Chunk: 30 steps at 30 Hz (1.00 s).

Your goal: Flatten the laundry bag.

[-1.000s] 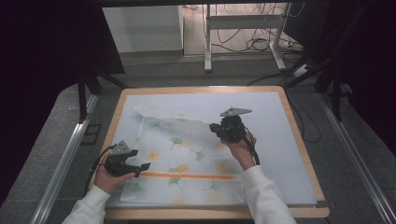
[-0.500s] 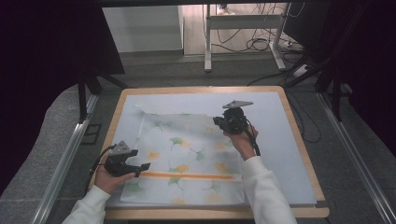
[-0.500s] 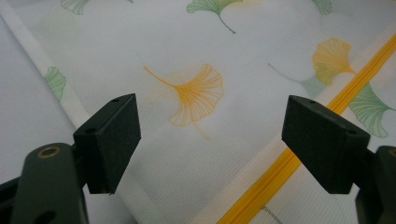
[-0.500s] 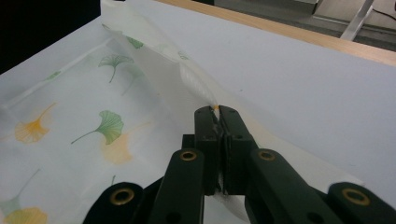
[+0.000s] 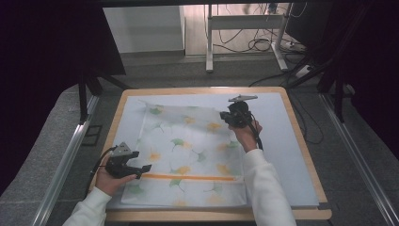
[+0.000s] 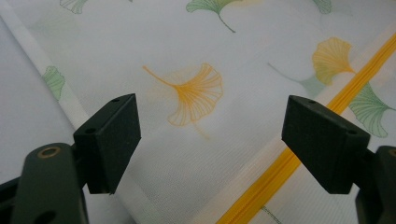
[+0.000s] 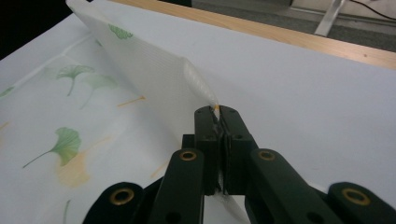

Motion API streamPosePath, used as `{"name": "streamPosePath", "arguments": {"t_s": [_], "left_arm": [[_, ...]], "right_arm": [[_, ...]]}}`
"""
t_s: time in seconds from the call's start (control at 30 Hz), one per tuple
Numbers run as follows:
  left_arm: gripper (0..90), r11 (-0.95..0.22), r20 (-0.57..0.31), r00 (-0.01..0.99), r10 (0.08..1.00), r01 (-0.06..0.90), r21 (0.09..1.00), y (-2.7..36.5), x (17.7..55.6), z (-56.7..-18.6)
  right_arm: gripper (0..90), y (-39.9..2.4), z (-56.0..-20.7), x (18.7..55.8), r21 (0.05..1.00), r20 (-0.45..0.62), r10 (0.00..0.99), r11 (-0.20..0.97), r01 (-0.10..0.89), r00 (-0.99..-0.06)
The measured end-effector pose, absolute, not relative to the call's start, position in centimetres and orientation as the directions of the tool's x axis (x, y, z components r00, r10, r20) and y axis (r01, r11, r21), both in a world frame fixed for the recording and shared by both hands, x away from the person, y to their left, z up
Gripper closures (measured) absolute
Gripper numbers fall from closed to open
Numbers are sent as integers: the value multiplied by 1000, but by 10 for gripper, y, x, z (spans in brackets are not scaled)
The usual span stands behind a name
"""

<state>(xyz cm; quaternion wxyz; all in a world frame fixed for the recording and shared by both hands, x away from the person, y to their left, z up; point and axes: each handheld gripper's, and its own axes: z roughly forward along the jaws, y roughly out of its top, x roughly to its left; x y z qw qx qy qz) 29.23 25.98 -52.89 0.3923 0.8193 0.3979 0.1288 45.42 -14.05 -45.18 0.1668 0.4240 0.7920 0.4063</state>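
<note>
The cloth (image 5: 188, 155), white with green and yellow ginkgo leaves and one orange stripe (image 5: 188, 177) across it near the person's side, lay spread on the pale mat (image 5: 287, 155) that covered the wooden table (image 5: 301, 141). And there was the right gripper (image 5: 231, 117), out at the cloth's far right corner, jaws pressed together on that very corner! In the right gripper view the pinch was plain: the right gripper (image 7: 218, 112) had the fabric bunched at its tips, and the cloth (image 7: 154, 79) rose from there as a taut, lifted fold running away toward the far edge, while the rest lay flat on the mat.

Over on the near left, the left gripper (image 5: 141, 170) sat low over the cloth's left edge, close by the end of the orange stripe. Its jaws stood wide apart, gripping nothing: in the left gripper view the left gripper (image 6: 210, 140) framed a yellow leaf (image 6: 194, 95) between its two black pads, with the orange stripe (image 6: 299, 154) passing under the right-hand one.
</note>
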Motion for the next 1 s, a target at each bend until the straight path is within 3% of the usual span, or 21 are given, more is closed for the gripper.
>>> {"name": "streamPosePath", "arguments": {"t_s": [0.9,0.97,1.0], "left_arm": [[193,-369,-110,646,755,558,743,262,294,-531],[192,-369,-109,646,755,557,744,262,294,-531],[193,-367,-111,645,756,558,744,262,294,-531]], "right_arm": [[855,-158,-478,507,773,116,878,213,597,-464],[812,-159,-479,512,770,110,883,215,601,-456],[749,-159,-479,514,770,96,889,219,599,-448]]}}
